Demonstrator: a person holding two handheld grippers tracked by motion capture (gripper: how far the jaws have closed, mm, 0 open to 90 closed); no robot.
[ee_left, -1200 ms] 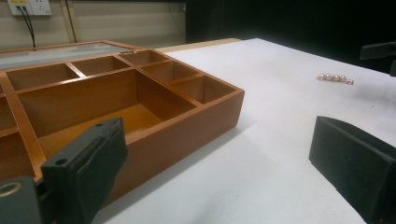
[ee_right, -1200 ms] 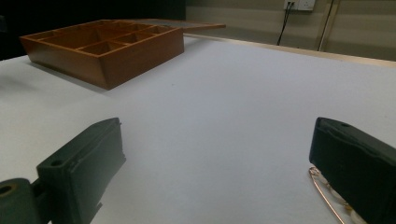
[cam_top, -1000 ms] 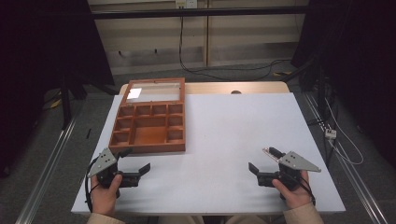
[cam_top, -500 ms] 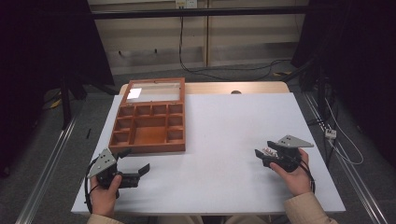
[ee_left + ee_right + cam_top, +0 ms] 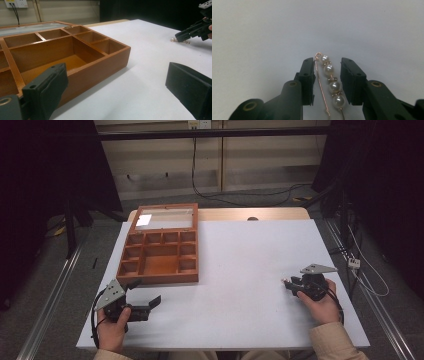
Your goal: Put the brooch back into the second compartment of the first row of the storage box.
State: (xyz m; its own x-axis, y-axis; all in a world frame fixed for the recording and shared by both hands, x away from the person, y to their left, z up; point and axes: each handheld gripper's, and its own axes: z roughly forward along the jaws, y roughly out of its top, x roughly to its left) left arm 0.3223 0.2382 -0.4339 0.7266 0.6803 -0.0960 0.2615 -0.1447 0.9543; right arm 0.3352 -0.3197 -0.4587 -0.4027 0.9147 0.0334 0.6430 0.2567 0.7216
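Closing around a pearl pin, the right gripper lies low over the table, pads not yet pressing.

The compartment box sits on the table's left; the pearl pin lies right, between the right claw's jaws.

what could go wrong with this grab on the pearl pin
The right claw has just been closing around the pearl pin, which lies flat on the white table. The thin wire and round pearls could slip or twist out. The pads may scrape the table. The wooden box is far, so it might drop.
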